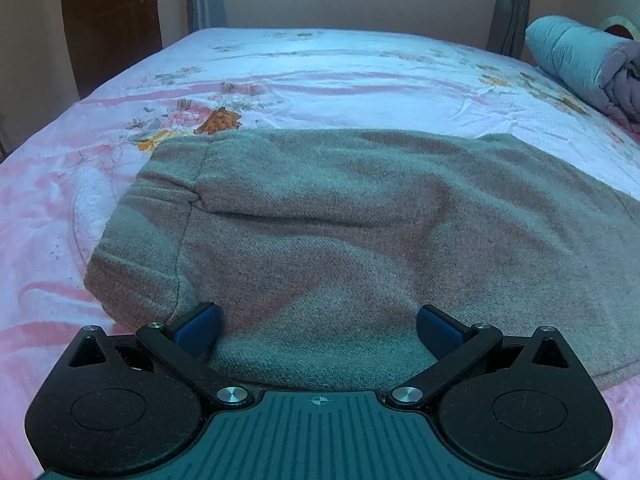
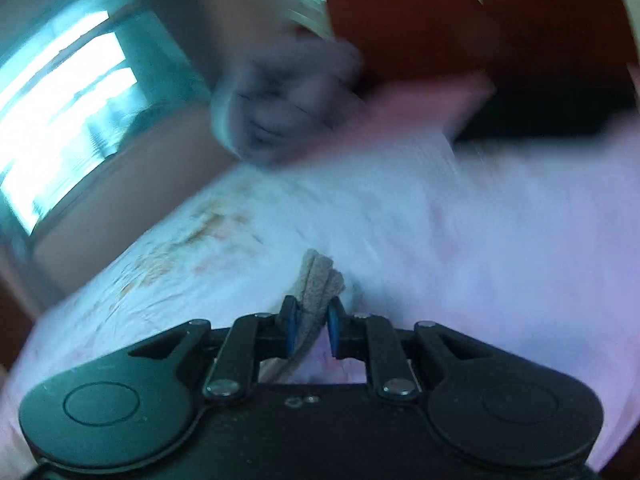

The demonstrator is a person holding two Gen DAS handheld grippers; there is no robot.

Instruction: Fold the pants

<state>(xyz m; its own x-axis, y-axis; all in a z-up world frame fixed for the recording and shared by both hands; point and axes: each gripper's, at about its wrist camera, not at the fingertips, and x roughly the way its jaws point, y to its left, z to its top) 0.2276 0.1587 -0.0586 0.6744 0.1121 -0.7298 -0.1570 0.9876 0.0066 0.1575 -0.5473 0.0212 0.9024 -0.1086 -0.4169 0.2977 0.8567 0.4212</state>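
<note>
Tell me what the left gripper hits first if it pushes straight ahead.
The gray pants: the left gripper is open, and the cloth already lies between its fingers. Past the pants there is only the floral bedsheet.

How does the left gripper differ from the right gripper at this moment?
The left gripper is open, its fingers spread wide; the right gripper is shut on grey fabric. The left holds nothing and sits low over the grey pants; the right carries a bunched edge above the bedsheet. Both have blue-padded black fingers.
</note>
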